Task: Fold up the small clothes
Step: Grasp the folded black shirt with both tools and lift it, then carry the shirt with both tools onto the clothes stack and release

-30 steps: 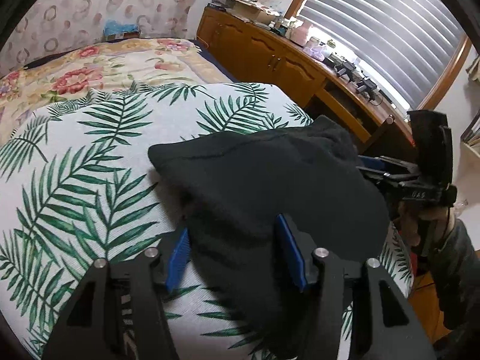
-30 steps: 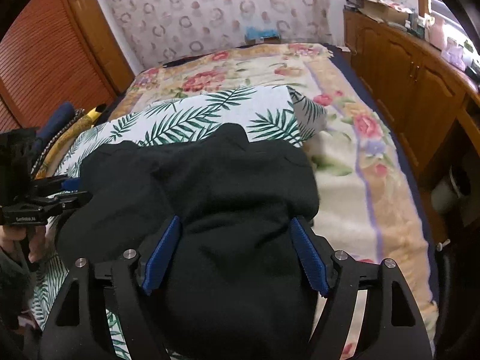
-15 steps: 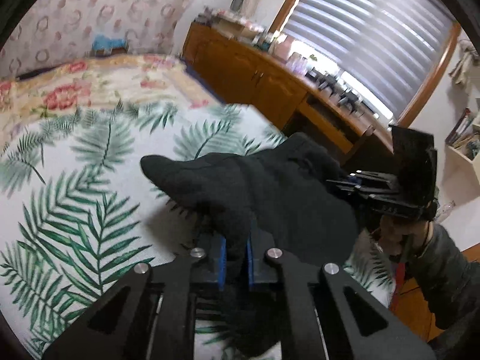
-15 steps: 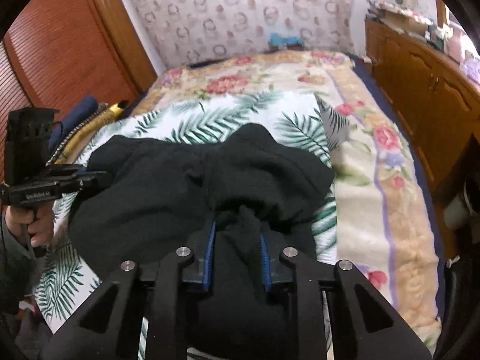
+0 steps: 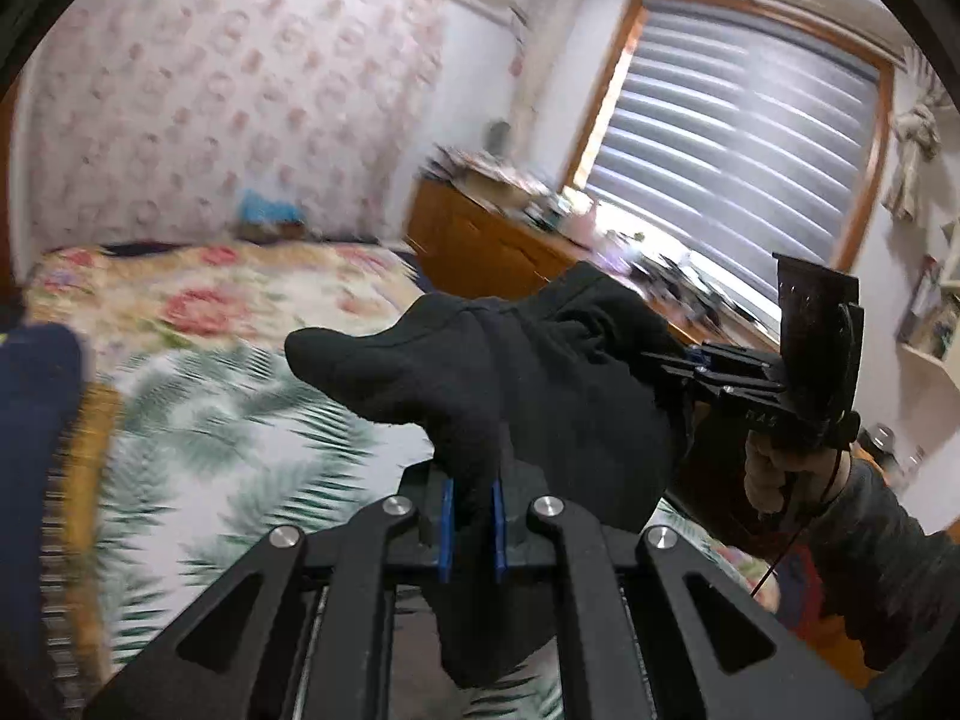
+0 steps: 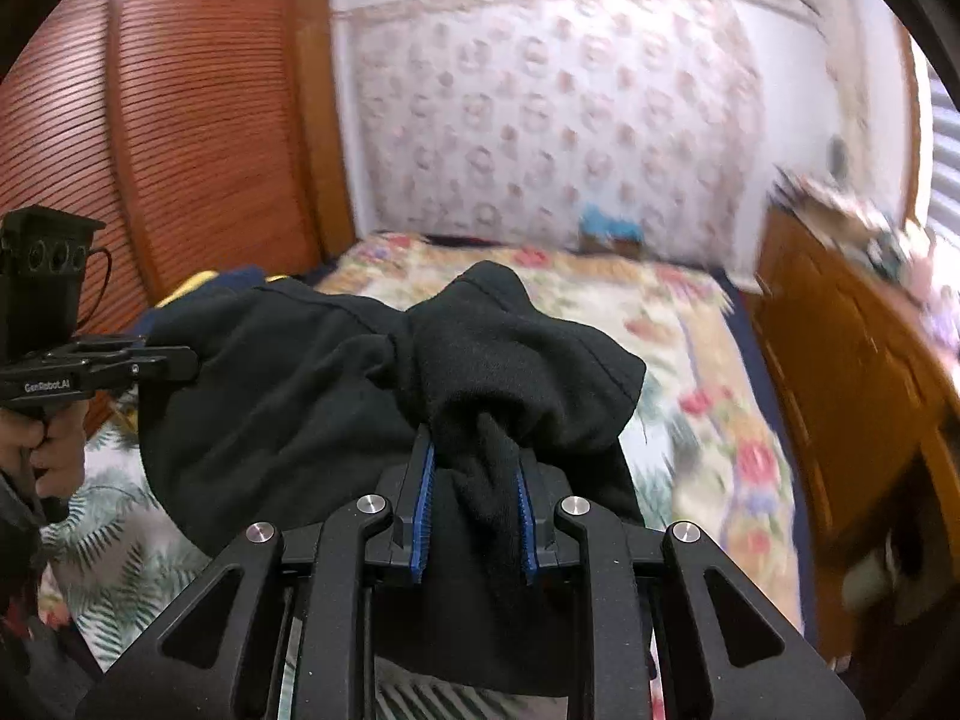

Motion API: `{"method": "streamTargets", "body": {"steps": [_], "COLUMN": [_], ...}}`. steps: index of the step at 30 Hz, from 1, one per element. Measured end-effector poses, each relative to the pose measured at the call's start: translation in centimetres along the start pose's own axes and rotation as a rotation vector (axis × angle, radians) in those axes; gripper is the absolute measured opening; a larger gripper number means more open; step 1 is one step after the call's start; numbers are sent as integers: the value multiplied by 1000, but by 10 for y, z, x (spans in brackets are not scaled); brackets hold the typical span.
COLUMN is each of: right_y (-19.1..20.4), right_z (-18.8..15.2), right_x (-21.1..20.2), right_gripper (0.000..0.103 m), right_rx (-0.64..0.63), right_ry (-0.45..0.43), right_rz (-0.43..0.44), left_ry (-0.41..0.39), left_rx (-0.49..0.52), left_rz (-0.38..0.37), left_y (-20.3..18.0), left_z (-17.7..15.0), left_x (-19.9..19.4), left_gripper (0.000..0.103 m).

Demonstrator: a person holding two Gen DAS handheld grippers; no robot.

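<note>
Currently, status: black garment point(image 5: 558, 396) is lifted clear of the bed, hanging between both tools at frame centre; half a second ago it hung lower, close over the leaf-print sheet.
Left tool point(image 5: 473, 513): clenched on a bunched fold of the garment, lower centre of the left wrist view; a second ago its blue pads stood apart astride the cloth.
Right tool point(image 6: 471, 519): clenched on another bunch of the garment, lower centre of the right wrist view; likewise spread a second ago.
Count: one garment; two tools; one bed.
Change in view: both cameras now tilt higher, showing more wall; background is motion-blurred.
Surroundings: leaf-print sheet point(image 5: 240, 438) at lower left, floral bedspread point(image 6: 690, 360) behind, wooden cabinet point(image 6: 852, 372) at right, slatted wardrobe door point(image 6: 150, 150) at upper left, window blind point(image 5: 738, 150) at upper right.
Obstruction: hanging cloth hides much of the bed in both views.
</note>
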State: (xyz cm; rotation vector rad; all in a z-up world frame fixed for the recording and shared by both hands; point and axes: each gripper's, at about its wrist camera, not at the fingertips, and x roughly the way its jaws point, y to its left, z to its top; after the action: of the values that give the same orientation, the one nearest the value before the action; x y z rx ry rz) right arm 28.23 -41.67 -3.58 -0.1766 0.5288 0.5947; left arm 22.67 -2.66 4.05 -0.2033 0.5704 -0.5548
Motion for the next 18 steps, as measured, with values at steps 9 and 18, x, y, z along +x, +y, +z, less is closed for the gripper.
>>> {"method": "streamTargets", "body": {"steps": [9,18], "right_y": [137,302], "right_z": [126,186], "right_x": [89,224], "right_gripper": [20,20], "right_rx": [-303,-592], "right_ry": [-67,17], "right_rz": [222,355], "left_ry": [-181,-173], "left_rx": [-107,-289], "left_rz": [331,558], "left_y": [93,179], "left_z": [-2,-62], "left_x": [-124,-148], "left_gripper": [5,6]}}
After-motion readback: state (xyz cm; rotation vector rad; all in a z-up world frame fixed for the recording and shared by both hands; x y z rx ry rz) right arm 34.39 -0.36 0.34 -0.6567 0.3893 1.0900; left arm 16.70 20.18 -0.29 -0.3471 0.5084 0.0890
